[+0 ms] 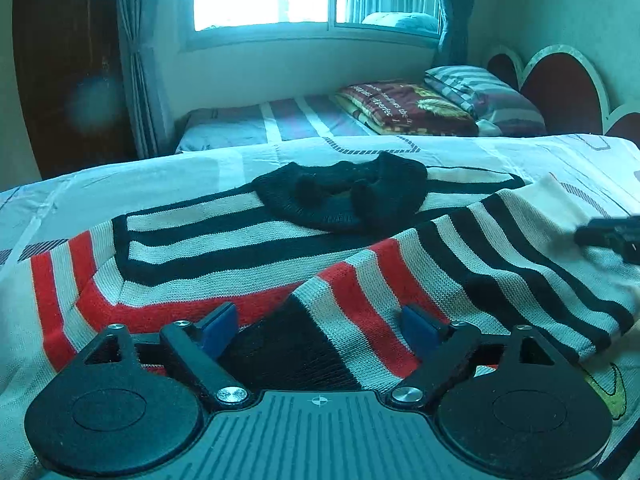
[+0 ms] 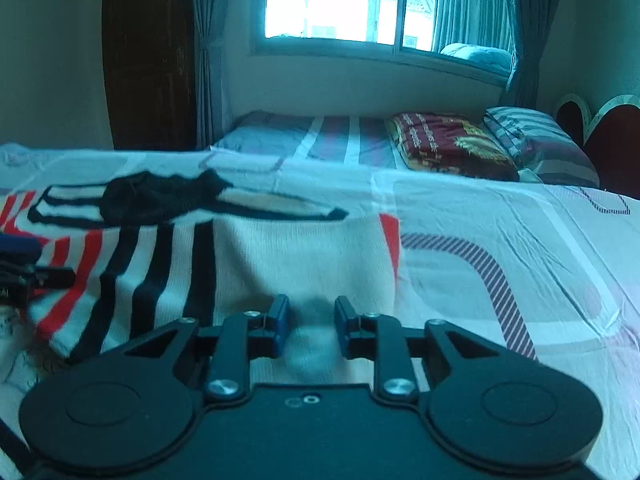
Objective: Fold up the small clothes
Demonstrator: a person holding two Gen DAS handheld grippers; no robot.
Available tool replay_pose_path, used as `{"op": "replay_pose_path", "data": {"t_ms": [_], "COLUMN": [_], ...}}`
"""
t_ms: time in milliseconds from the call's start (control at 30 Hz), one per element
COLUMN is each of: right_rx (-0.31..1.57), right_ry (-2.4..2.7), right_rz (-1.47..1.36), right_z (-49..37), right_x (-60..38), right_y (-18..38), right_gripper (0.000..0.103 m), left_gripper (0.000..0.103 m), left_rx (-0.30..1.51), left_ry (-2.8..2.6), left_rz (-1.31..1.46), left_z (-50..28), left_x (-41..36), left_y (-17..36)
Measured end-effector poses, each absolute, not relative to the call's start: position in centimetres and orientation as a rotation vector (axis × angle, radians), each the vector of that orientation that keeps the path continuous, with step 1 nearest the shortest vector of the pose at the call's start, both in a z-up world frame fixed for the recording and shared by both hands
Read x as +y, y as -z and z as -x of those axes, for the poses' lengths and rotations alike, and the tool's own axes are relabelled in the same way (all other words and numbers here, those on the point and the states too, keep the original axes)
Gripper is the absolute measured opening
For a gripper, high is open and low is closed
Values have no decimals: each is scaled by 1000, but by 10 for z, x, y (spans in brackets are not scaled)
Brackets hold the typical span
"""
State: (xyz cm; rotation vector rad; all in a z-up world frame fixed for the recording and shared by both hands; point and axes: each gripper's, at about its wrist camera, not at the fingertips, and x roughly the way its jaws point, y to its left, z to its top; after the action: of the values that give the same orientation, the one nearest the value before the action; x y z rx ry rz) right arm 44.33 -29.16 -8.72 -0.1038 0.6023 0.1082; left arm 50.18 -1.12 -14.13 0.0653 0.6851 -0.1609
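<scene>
A small knitted sweater with black, white and red stripes and a black collar lies on the bed. Its right sleeve is folded across the body. My left gripper is open, its blue pads low over the sweater's lower part. In the right wrist view the sweater fills the middle left. My right gripper is partly open over the white knit near the sweater's right edge, with nothing clearly between the pads. The right gripper's tip shows at the left view's right edge.
The bed has a white sheet with striped line patterns. Behind it stands a second bed with a red folded blanket and a striped pillow. A window, curtains and a dark wooden wardrobe are at the back.
</scene>
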Motion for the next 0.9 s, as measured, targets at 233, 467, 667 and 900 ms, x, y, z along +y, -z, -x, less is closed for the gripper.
{"op": "replay_pose_path", "data": {"t_ms": [233, 467, 667, 900], "right_rx": [592, 653, 596, 628], "right_ry": [-68, 1, -39, -44], "right_rz": [56, 3, -13, -47], "right_z": [-475, -498, -453, -402], "right_x": [-309, -332, -328, -335], "right_y": [85, 98, 76, 73], "right_gripper": [30, 42, 41, 43], "left_gripper": [88, 88, 88, 88], "left_rx": [618, 694, 623, 520], "left_ry": [94, 61, -70, -473], "left_rz": [-34, -6, 86, 475], "left_z": [-496, -503, -444, -294], "left_x": [-1, 14, 71, 254], "left_y": [132, 142, 124, 126]}}
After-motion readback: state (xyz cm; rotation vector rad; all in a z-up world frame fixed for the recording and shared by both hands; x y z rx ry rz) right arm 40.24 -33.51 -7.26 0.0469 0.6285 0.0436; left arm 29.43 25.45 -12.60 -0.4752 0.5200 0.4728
